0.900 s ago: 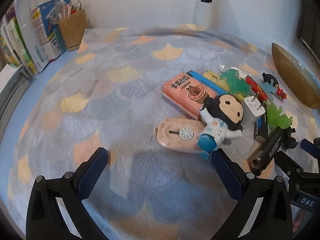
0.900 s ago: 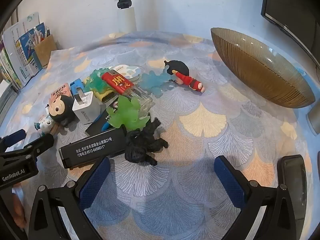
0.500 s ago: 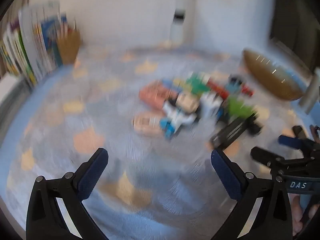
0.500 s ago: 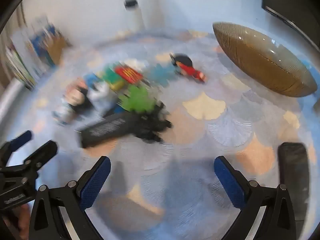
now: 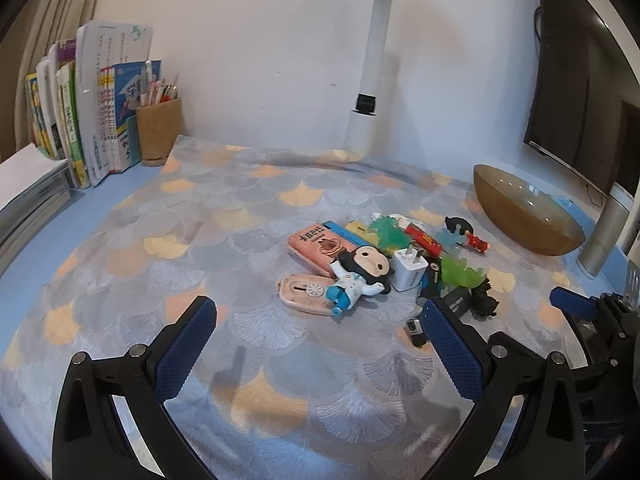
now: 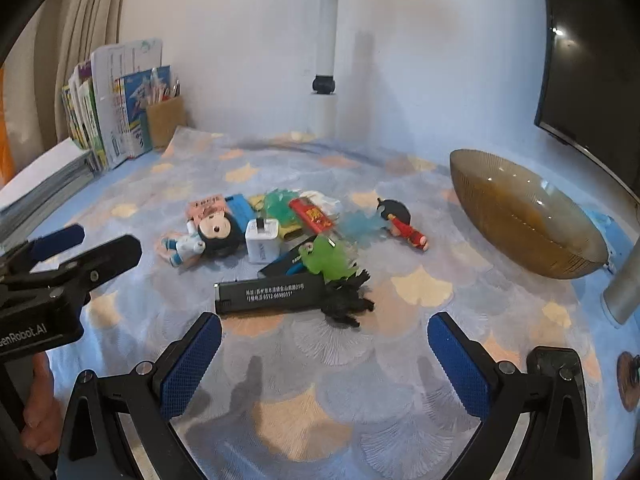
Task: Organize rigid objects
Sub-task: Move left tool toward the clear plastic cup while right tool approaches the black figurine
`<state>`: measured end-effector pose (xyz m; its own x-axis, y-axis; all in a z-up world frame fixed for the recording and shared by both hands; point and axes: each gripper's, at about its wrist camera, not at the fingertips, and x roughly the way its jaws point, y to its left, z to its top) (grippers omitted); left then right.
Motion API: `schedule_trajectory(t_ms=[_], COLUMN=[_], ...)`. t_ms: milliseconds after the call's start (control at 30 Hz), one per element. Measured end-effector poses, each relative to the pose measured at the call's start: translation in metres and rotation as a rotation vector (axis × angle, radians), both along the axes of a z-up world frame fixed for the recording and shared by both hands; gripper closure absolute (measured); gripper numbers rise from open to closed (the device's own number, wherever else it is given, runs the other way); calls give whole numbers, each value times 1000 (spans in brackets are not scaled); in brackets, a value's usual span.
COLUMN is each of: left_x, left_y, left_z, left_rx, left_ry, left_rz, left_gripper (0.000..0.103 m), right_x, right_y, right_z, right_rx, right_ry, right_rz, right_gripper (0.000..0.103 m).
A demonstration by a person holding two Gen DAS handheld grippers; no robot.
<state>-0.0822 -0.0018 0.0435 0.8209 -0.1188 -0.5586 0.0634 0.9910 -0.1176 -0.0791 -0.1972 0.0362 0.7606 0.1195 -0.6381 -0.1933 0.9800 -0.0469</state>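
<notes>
Holding both tools above the patterned desk [image 5: 168,248], you have the left tool [image 5: 320,344] spread wide with nothing between its blue pads, and the right tool [image 6: 324,360] equally released and empty. Your rigid objects sit in one loose cluster near the middle of the desk. At its near left edge a big-headed doll [image 5: 360,276] in white and blue lies across a pink oval gadget [image 5: 300,290], with a pink box [image 5: 320,246] just behind them. A white charger plug [image 5: 410,270] stands beside the doll's head. Behind it lie a teal jelly toy [image 5: 386,232] and a red lighter [image 5: 424,238], while a green jelly toy [image 6: 328,258] rests to the right of the plug. Closest to your right tool, a long black box [image 6: 272,296] with white lettering lies flat, its right end touching a black spiky figure [image 6: 346,304]. A small figure in red with a black hat [image 6: 402,222] lies apart on the cluster's right side, between the pile and the amber glass bowl [image 6: 520,216], which sits empty near the desk's right edge. Books [image 5: 76,120] and a brown pen cup [image 5: 158,132] stand against the wall at the far left, and a white lamp post [image 5: 374,60] rises behind the cloth.
</notes>
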Motion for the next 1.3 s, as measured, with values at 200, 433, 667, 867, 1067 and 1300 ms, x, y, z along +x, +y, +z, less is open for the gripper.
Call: schedule_trajectory(t_ms=[200,433,667,867,1067,1300], left_x=[-5,7,22,19,18,14], left_y=[0,28,58,89,85,96], left_z=[0,-7,-26,-41,-38,-41], left_rx=[-19,-160,-352,-563,-527,-595], left_ry=[-23,54,172,166,164,138], left_rz=[6,42,96,124,139,149], left_gripper=[1,0,0,1,1,1], right_x=[-5,-6,-3,0,1,0], right_y=[1,5,6,6,7,8], right_z=[-7,-7,-8,-10,-10,-10], right_rx=[23,-8,-18,-26,-39,-43], right_ry=[-5,-9,0,17,16,14], right_rz=[-18,-18,-13,-20,-33,-30], right_gripper=[0,0,0,0,0,0])
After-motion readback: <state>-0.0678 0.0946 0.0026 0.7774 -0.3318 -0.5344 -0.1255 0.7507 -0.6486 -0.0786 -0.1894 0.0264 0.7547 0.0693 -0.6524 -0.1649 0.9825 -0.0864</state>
